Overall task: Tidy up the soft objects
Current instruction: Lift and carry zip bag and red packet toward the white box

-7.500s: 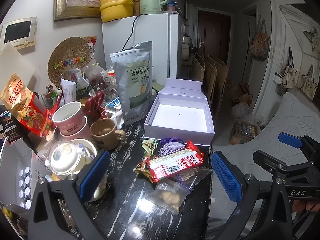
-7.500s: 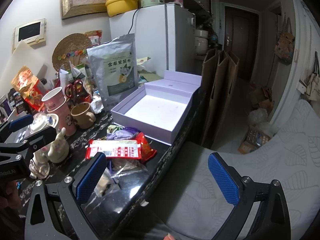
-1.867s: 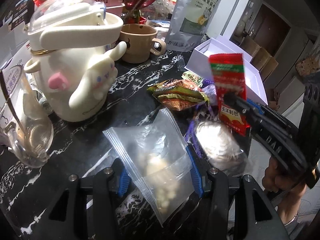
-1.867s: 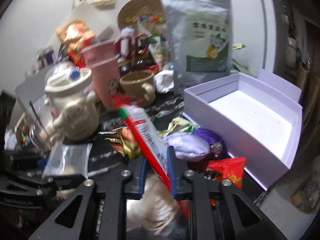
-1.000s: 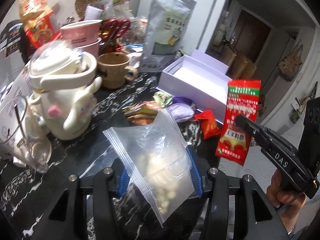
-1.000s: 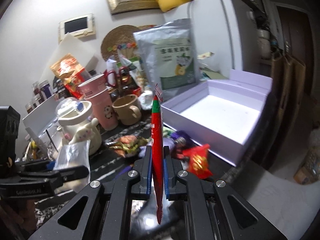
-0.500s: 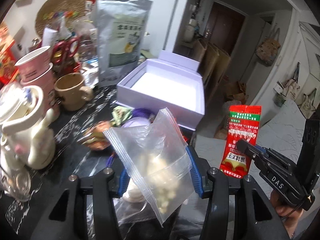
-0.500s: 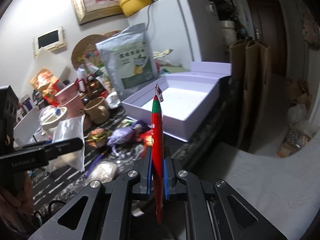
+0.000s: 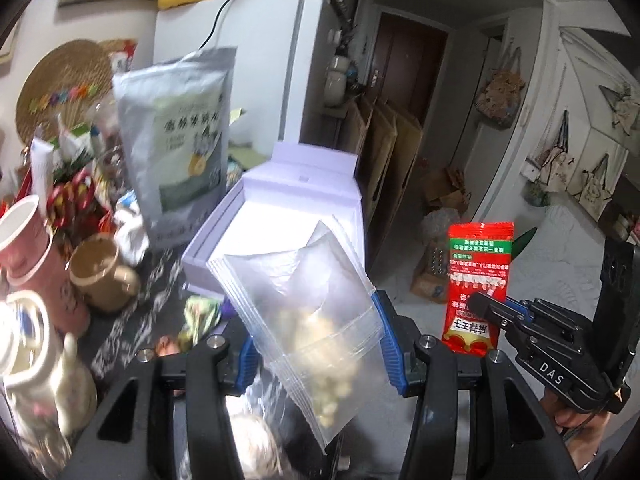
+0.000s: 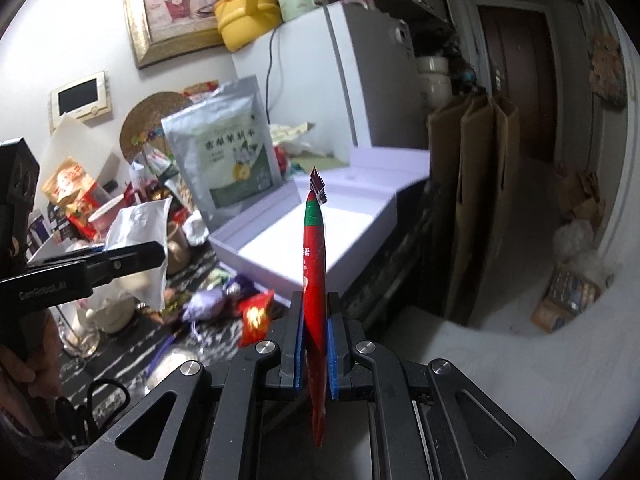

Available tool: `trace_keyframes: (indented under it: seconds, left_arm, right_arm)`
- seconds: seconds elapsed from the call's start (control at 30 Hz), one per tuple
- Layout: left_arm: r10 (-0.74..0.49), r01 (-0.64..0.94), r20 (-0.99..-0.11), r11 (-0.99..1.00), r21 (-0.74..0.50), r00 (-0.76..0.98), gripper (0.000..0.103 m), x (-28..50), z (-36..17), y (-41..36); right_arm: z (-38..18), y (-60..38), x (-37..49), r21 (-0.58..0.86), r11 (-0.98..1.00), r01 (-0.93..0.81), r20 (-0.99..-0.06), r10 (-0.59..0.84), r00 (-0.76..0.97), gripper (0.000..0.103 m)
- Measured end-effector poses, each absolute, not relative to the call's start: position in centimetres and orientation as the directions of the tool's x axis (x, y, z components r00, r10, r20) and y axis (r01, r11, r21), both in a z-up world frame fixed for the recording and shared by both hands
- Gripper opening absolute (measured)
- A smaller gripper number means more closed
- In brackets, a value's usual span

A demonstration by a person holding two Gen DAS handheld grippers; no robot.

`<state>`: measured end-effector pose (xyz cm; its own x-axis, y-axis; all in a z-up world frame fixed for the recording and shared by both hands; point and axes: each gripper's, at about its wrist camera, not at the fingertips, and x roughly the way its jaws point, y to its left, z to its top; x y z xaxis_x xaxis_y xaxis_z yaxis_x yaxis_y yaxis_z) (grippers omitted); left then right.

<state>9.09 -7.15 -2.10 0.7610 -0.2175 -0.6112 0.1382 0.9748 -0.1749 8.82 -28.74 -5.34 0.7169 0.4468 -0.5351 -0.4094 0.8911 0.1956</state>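
My left gripper (image 9: 316,354) is shut on a clear zip bag (image 9: 308,300) with pale lumps inside, held up in front of the open lavender box (image 9: 276,192). To its right, my right gripper (image 9: 480,304) pinches a red snack packet (image 9: 478,264) in the air beside the counter. In the right wrist view that red snack packet (image 10: 315,264) stands edge-on between the shut blue pads of my right gripper (image 10: 315,354), with the lavender box (image 10: 256,256) behind it. The clear zip bag (image 10: 138,236) hangs from my left gripper (image 10: 156,254) at the left.
Loose snack packets (image 10: 228,308) lie on the dark marble counter (image 10: 192,340) before the box. A silver tea pouch (image 9: 180,140), a brown mug (image 9: 100,276), pink cups (image 9: 24,240) and a white teapot (image 9: 32,368) crowd the left. A white fridge (image 9: 260,64) stands behind; the floor drops off at the right.
Both grippers have risen and swung toward the lavender box, each still carrying its item. The box now sits directly behind the zip bag, and the teapot and cups have slid to the left edge.
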Motion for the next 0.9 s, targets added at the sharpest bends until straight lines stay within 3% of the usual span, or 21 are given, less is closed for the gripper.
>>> trace_keyframes:
  seconds: [0.43, 0.9]
  left_arm:
    - [-0.164, 0.138, -0.541, 0.986, -0.090, 0.825, 0.050, 15.3, 2.3, -7.4]
    - [-0.115, 0.106, -0.546, 0.993, -0.048, 0.830, 0.050, 23.0, 4.0, -7.6]
  right_arm:
    - [0.1, -26.7, 14.7, 0.124, 0.865, -0.487, -0.431, 0.489, 0.758, 0.010]
    - [2.4, -23.9, 21.9, 0.082, 0.854, -0.514, -0.390, 0.502, 0.772, 0.010]
